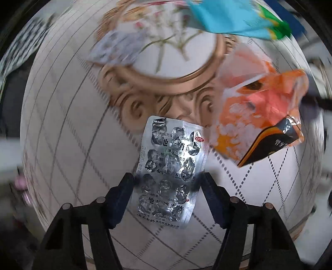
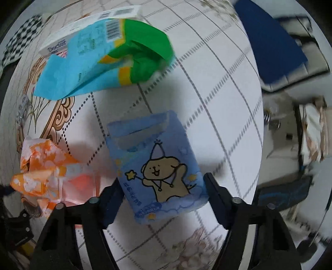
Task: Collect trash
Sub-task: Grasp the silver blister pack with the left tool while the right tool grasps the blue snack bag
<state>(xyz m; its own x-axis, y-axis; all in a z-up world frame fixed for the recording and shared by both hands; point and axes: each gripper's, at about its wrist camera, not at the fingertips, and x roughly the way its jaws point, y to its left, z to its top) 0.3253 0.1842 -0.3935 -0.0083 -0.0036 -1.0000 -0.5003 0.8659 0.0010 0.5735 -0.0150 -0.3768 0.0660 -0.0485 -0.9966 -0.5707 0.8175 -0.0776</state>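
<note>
A silver, emptied pill blister pack (image 1: 168,166) lies flat on the white patterned tablecloth (image 1: 62,128). My left gripper (image 1: 167,178) points down over it, its dark pads touching the pack's two long edges. In the right wrist view a blue tissue pack with a cartoon bear (image 2: 159,166) lies on the cloth. My right gripper (image 2: 162,182) straddles it, pads against both of its sides. A crumpled orange wrapper (image 1: 259,116) (image 2: 47,172) lies between the two spots. A blue and green package (image 2: 99,58) (image 1: 234,18) lies farther back.
A blurred pale bluish wrapper (image 1: 118,47) rests on the cloth's gold ornament. A white box with a barcode (image 2: 87,25) sits behind the blue-green package. The round table's edge (image 2: 259,124) curves at the right, with a navy seat (image 2: 274,45) and floor clutter beyond.
</note>
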